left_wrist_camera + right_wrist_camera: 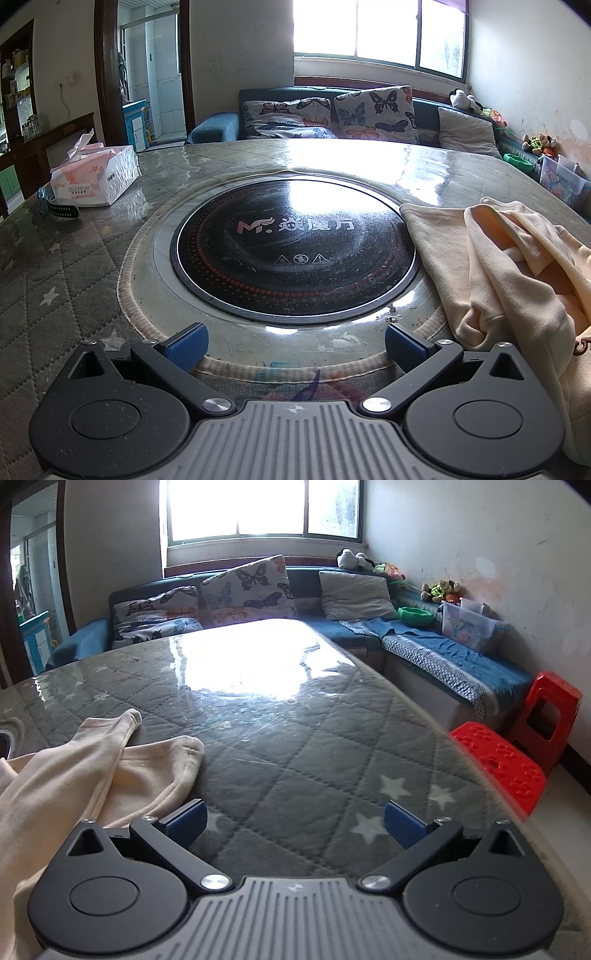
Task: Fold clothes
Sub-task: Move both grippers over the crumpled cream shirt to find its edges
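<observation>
The left tongs (295, 345) are held low and nearly level over the worktop (74, 266), with both blue pads spread wide and nothing between them. Just ahead of them is the round black cooktop (295, 251). The cream garment (509, 280) lies crumpled to their right, partly over the cooktop's rim. The right tongs (295, 823) are also low, level and wide apart, holding nothing. From them, the same garment (74, 775) lies at the left, close beside the left pad (186, 821).
</observation>
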A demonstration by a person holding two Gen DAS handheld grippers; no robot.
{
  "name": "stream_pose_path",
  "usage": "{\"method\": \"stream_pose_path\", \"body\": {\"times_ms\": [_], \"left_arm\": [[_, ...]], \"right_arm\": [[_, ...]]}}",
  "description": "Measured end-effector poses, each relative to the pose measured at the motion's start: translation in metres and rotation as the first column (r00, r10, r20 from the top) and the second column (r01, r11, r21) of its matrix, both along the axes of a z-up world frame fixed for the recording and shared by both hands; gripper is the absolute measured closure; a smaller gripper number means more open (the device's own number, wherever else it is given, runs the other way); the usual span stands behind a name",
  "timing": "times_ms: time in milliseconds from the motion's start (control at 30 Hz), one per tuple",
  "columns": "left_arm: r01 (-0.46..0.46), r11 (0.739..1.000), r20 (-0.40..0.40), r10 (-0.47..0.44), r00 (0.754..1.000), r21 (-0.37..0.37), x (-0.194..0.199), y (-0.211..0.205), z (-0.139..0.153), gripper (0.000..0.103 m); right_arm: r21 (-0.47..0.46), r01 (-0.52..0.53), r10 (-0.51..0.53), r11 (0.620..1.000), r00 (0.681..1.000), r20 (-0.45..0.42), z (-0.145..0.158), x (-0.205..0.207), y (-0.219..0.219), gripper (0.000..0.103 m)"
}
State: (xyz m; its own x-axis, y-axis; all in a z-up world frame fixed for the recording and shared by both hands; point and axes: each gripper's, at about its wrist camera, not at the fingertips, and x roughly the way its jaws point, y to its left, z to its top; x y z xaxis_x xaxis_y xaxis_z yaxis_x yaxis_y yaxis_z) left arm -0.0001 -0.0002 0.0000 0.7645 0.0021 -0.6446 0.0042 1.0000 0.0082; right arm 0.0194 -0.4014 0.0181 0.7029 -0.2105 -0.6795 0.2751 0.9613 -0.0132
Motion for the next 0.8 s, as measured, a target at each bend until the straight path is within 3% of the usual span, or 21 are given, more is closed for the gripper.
{"method": "stream_pose_path", "body": {"times_ms": [167, 267, 600, 800], "left_arm": [[-0.014, 1.0, -0.004, 0.014, 1.0, 0.007, -0.002, -0.003, 0.001, 0.0], [-0.022, 1.0, -0.012, 0.022, 1.0, -0.001, -0.004, -0.004, 0.002, 0.0], [0.01, 0.999, -0.009, -0.01, 1.0, -0.035, -0.027, -0.021, 0.019, 0.0], [0.045, 0.998, -0.003, -0.045, 0.999, -0.047, -0.039, -0.035, 0.025, 0.0]], "right_arm": [[-0.009, -0.034, 0.034, 0.999, 0.999, 0.034, 0.007, 0.001, 0.002, 0.0], [-0.011, -0.086, 0.087, 0.996, 0.992, 0.096, 0.018, -0.031, 0.004, 0.0], [-0.007, -0.224, 0.224, 0.975, 0.969, 0.101, 0.026, -0.056, 0.042, 0.0], [0.011, -0.248, 0.245, 0.969, 0.962, 0.116, 0.027, -0.071, 0.051, 0.0]]}}
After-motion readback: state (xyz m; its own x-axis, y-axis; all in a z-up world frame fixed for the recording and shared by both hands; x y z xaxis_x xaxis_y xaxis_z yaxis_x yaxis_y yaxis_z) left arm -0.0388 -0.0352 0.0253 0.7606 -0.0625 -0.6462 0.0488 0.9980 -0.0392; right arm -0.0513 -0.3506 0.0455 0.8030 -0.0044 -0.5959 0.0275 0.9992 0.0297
